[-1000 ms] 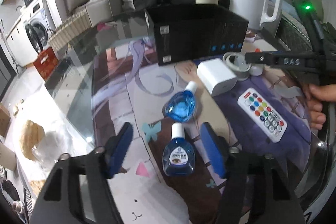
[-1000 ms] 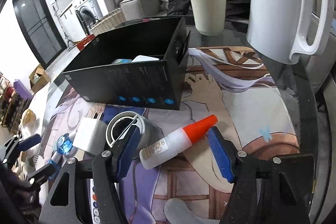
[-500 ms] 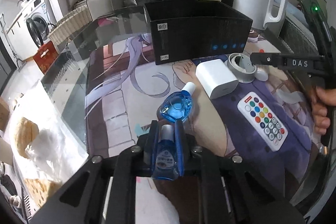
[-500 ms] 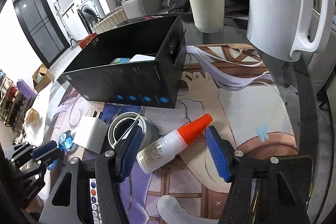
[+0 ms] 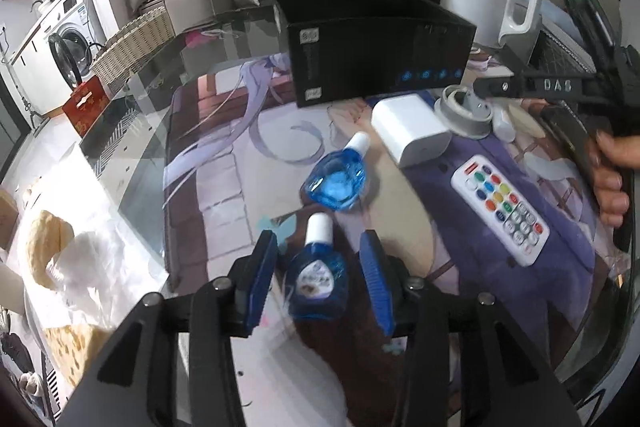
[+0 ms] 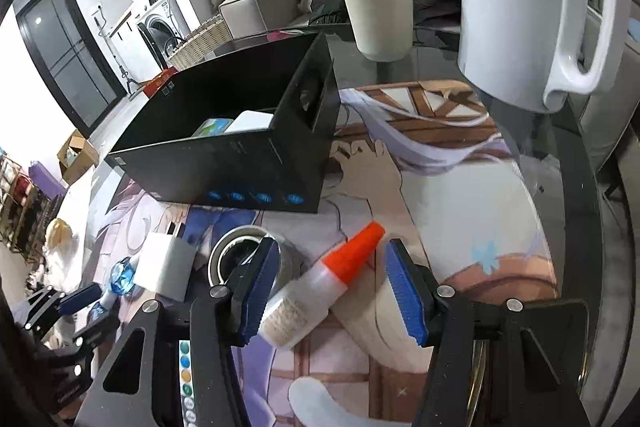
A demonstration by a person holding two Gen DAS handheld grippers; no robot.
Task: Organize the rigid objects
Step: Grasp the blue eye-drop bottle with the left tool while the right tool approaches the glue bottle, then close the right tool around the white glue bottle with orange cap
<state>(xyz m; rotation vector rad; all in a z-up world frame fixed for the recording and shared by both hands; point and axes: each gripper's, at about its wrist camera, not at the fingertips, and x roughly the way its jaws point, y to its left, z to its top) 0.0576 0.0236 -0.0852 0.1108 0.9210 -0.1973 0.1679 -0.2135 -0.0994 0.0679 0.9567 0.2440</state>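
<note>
My left gripper [image 5: 320,283] is open, its blue pads either side of a blue eye-drop bottle [image 5: 316,279] with a white cap that lies on the printed mat. A second blue bottle [image 5: 338,179] lies just beyond it. My right gripper [image 6: 332,287] is open around a glue bottle [image 6: 316,287] with an orange tip, not gripping it. The black open box [image 6: 240,155] stands behind; it also shows in the left wrist view [image 5: 380,55] and holds a couple of items.
A white charger block [image 5: 408,131], a grey round holder [image 5: 464,111] and a white remote [image 5: 500,203] lie right of the bottles. A white kettle [image 6: 532,3] and a beige cup [image 6: 376,7] stand behind the box. A plastic bag with bread [image 5: 60,259] lies at the left.
My left gripper shut on the near blue bottle half a second ago and has now opened again; the bottle lies between the pads. My right gripper has barely moved around the glue bottle.
</note>
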